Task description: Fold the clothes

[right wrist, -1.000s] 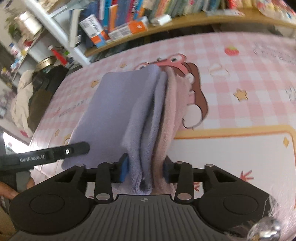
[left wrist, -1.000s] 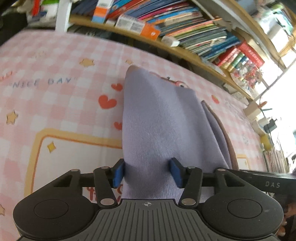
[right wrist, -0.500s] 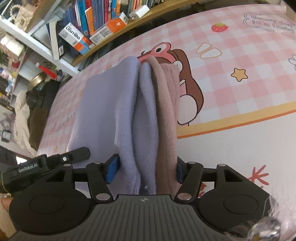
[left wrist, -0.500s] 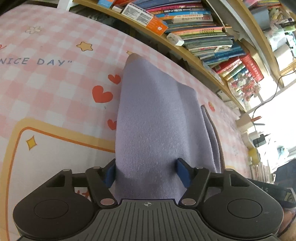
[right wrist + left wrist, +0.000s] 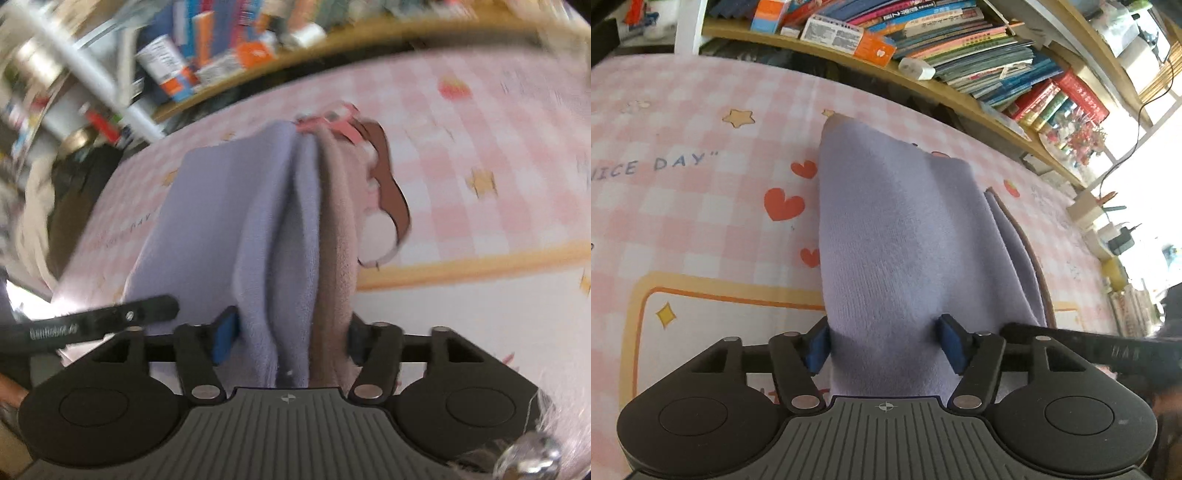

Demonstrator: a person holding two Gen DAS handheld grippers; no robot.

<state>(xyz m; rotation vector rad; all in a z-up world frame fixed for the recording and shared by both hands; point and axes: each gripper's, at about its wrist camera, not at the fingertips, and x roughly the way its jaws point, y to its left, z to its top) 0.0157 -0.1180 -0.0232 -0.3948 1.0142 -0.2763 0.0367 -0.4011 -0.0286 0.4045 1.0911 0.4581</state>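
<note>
On the pink checked mat (image 5: 701,229), folded lilac garment (image 5: 905,236) stretching toward 12 o'clock – left gripper (image 5: 884,343) and right gripper (image 5: 290,338) just spreading off its near edge, cloth between jaws – probably letting go, then backing out toward 6 o'clock.

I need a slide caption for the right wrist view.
Right gripper straddling a folded lilac-and-pink cloth on a pink checked mat.

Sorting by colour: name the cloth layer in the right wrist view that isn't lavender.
The rightmost layer, dusty pink-brown, lying against the lavender folds; every other layer is lavender.
</note>
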